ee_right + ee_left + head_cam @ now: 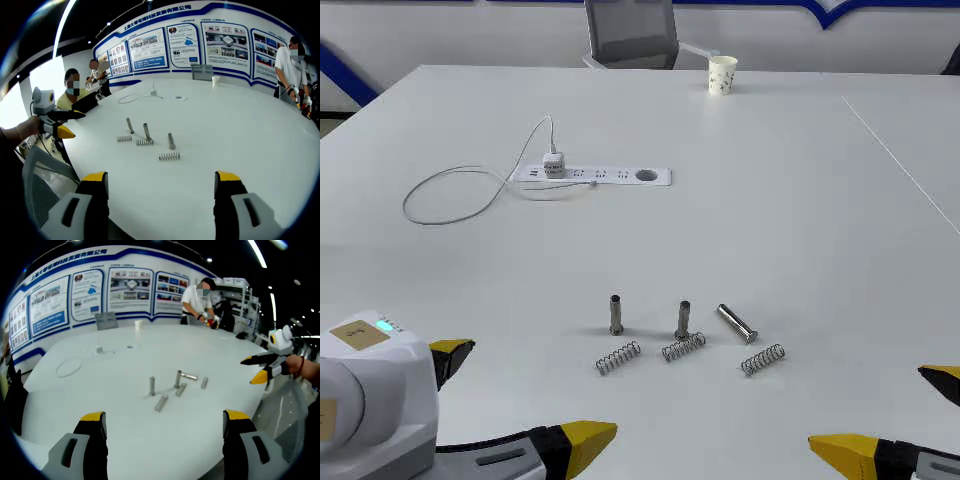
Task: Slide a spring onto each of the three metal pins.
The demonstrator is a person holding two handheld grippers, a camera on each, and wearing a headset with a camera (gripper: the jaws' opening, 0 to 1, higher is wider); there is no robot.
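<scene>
The left gripper [165,416] and the right gripper [161,176] are both released, jaws spread wide with nothing between them. They hover over the near edge of the table [800,200], one to each side of the work.

The parts sit in a row a little in from that near edge, about midway along it. The left pin [616,314] and the middle pin [683,320] stand upright. The third pin [736,323] lies on its side, its wider end pointing toward the near right. In front of each pin lies a bare spring: the left spring [618,357], the middle spring [683,347] and the right spring [762,359]. None is on a pin yet, so the task looks unstarted.

Several things could go wrong from here:
- **Slipping spring:** a spring is thin and round, so it may roll away or pop out sideways if the jaws close off-centre.
- **Crushed spring:** too hard a squeeze could flatten its coils.
- **Toppled pin:** the upright pins stand on narrow bases, so a spring brought down off-axis or a brushing jaw could knock one over (and perhaps into its neighbour).
- **Rolling pin:** the lying pin will probably need standing up or holding first, and a nudge could send it rolling toward the right edge.

The power strip [595,175] and paper cup [722,74] sit well apart, toward the far edge.
</scene>
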